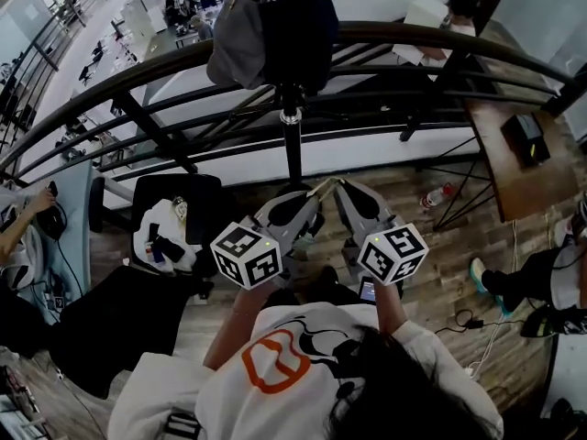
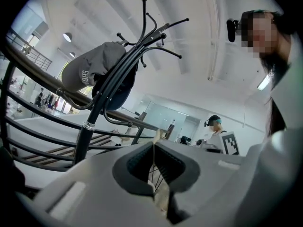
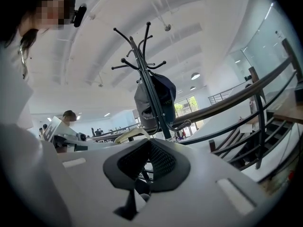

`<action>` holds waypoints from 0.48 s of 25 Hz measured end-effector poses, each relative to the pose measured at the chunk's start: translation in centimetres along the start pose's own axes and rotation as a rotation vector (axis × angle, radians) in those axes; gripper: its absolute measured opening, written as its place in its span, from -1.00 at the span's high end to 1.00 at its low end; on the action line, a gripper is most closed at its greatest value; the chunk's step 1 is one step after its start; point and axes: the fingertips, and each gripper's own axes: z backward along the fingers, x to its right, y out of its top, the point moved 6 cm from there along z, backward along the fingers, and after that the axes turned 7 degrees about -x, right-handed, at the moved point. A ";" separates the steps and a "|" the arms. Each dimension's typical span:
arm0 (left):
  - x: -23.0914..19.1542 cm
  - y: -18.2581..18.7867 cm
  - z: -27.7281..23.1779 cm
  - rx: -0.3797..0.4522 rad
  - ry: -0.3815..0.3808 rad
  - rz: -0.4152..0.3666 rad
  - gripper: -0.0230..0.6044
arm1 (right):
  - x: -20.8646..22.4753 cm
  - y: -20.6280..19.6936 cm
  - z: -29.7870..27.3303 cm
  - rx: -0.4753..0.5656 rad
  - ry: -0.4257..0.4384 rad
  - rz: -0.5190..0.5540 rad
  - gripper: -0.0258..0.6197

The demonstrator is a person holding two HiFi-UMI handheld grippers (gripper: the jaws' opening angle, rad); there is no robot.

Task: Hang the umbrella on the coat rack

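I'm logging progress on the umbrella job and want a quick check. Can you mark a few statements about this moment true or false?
1. The cream umbrella already hangs on the black coat rack. False: it is held low in front of the rack's pole, between the two grippers.
2. A grey cap hangs on the coat rack. True.
3. The left gripper has its jaws wide apart and empty. False: they are shut on the umbrella's cream fabric.
4. The coat rack stands beside a curved dark railing. True.
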 end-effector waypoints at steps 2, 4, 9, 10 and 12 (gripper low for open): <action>-0.2 0.2 -1.1 -0.006 0.027 -0.007 0.93 | 1.2 0.6 -0.2 -0.006 0.017 0.008 0.84; -0.2 0.4 -2.5 -0.016 0.046 -0.017 0.93 | 2.5 1.2 -0.2 -0.010 0.027 0.020 0.84; -0.6 1.4 -6.0 -0.010 0.063 -0.047 0.92 | 5.8 2.9 -0.5 -0.005 0.038 0.041 0.84; -0.8 1.5 -6.6 0.004 0.058 -0.038 0.93 | 6.4 3.1 -0.6 -0.004 0.038 0.047 0.84; -1.4 1.7 -7.5 0.034 0.046 -0.005 0.92 | 7.5 3.5 -0.9 -0.008 0.041 0.063 0.84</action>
